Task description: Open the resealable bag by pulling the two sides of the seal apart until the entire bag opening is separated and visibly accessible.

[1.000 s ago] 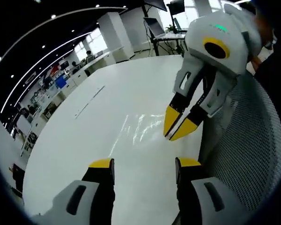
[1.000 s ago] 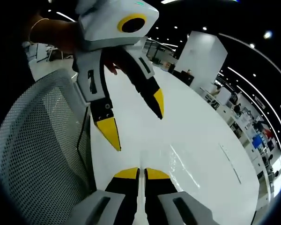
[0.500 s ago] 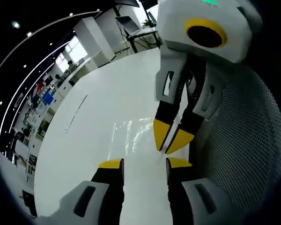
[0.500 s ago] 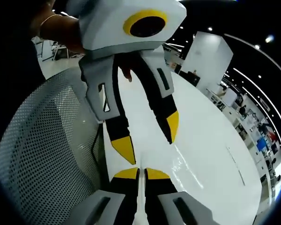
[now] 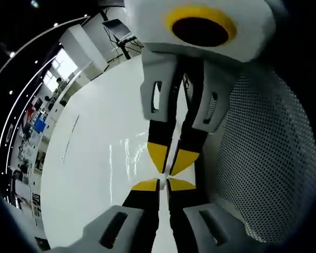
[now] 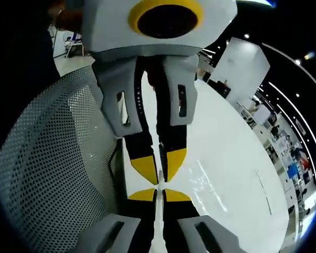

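Open-plan office far beyond the tongs, with ceiling lights and rows of desks.

Just past the tips, in the left gripper view: a clear resealable bag, flat on the white table, visible mostly as streaks of glare. Seen again in the right gripper view as glints on the far side of the tips. Seal line too faint to make out; cannot tell whether open or closed.

Left gripper: yellow tips drawn together, only a thin slit between. Cannot tell whether any bag film is pinched there.

Right gripper: tips pressed together, a pale sliver in the seam; cannot tell if that is the bag's edge.

Tip to tip, both tools meet nose-on just above the table, almost touching. Comes down from the top of the left gripper view, white body and black-and-yellow jaws closing to a point right over the near tips. Same arrangement mirrored in the right gripper view.

Alongside the pair, close by: a grey mesh chair back, off the table's edge.
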`<control>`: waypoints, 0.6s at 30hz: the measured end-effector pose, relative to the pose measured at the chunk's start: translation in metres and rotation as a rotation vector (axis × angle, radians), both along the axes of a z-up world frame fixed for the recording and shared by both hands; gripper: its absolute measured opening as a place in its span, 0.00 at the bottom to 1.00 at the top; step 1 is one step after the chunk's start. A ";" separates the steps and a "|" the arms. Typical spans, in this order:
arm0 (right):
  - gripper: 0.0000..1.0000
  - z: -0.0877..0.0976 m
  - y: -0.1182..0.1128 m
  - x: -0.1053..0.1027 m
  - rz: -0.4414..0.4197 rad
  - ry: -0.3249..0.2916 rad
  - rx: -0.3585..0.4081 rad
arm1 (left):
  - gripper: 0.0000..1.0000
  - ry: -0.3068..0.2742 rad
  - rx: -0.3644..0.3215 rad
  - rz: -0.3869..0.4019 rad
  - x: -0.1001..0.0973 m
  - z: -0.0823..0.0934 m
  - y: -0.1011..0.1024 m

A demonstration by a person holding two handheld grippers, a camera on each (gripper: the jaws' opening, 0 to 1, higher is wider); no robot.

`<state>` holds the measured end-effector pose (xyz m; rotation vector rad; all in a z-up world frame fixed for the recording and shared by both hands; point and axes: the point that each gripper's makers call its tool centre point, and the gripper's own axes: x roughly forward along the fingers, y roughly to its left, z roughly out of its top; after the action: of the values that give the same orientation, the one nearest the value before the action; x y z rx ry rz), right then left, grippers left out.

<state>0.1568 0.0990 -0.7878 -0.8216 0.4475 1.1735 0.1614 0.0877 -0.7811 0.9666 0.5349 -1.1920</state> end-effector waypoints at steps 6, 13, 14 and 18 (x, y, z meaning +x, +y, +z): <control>0.00 -0.003 0.001 -0.001 0.016 -0.012 -0.014 | 0.02 0.010 -0.001 -0.026 0.000 -0.002 -0.001; 0.00 -0.007 0.000 -0.003 0.037 -0.044 -0.043 | 0.00 0.012 0.000 -0.099 -0.004 -0.004 -0.003; 0.00 -0.008 0.000 -0.003 0.038 -0.044 -0.045 | 0.00 0.012 0.002 -0.103 -0.004 -0.004 -0.003; 0.00 -0.009 0.001 -0.003 0.040 -0.044 -0.049 | 0.00 0.001 0.009 -0.130 -0.005 -0.003 -0.003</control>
<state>0.1540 0.1002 -0.7970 -0.9007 0.4261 1.1829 0.1562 0.0851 -0.7843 1.0207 0.4849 -1.3068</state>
